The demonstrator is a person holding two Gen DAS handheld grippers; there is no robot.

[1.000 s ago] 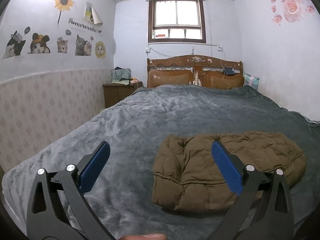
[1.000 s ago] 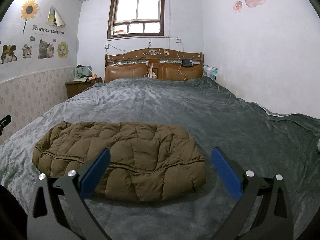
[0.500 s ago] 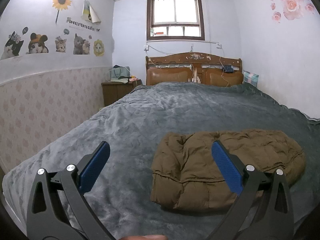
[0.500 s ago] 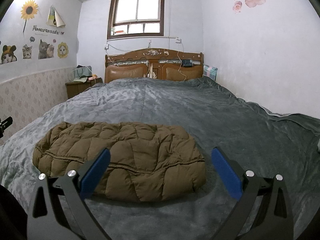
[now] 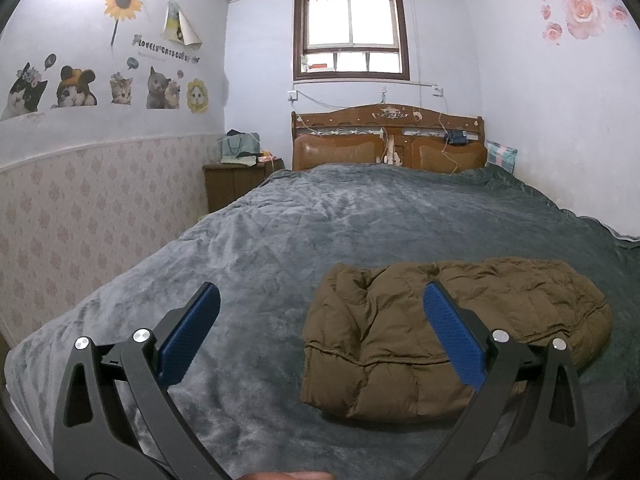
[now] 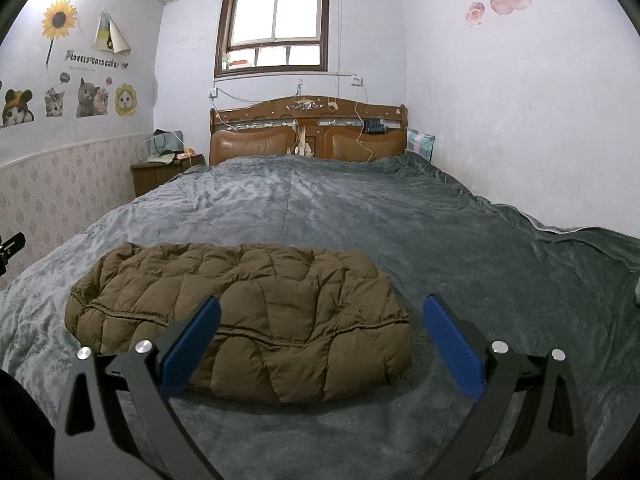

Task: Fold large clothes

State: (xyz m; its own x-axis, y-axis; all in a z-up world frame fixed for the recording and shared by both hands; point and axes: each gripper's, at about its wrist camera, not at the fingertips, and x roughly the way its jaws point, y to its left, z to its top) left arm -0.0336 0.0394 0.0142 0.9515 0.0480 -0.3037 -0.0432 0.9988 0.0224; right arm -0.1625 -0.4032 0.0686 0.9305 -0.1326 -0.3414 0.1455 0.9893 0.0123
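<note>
Left wrist view. The left hand-held gripper (image 5: 320,330) is held low over the near end of the bed (image 5: 320,232), pointing toward the headboard (image 5: 388,138); its jaws stand wide apart with nothing between them. The blue ribbed pads (image 5: 188,338) sit on black angular arms. The brown quilted jacket (image 5: 448,336) lies folded into a puffy, rounded bundle on the bed, on the headboard-facing side of the gripper and off toward its right finger, which overlaps the jacket in the frame; contact cannot be told. The bed's grey cover is plush and lightly creased. Left of the jacket the cover runs bare to the bed's edge, beyond which stands a patterned wall (image 5: 80,216). A wooden nightstand (image 5: 236,182) stands beside the headboard.

Right wrist view. The right hand-held gripper (image 6: 320,338) is likewise level and low, aimed at the headboard (image 6: 308,132), its jaws spread wide and holding nothing. The jacket (image 6: 240,320) lies just ahead of it and toward its left finger, its stitched seams running across in soft ridges, its folded edge facing the gripper. Right of the jacket the grey cover (image 6: 480,248) stretches broad and bare to the white wall (image 6: 520,120). A window (image 6: 276,34) sits above the headboard.
</note>
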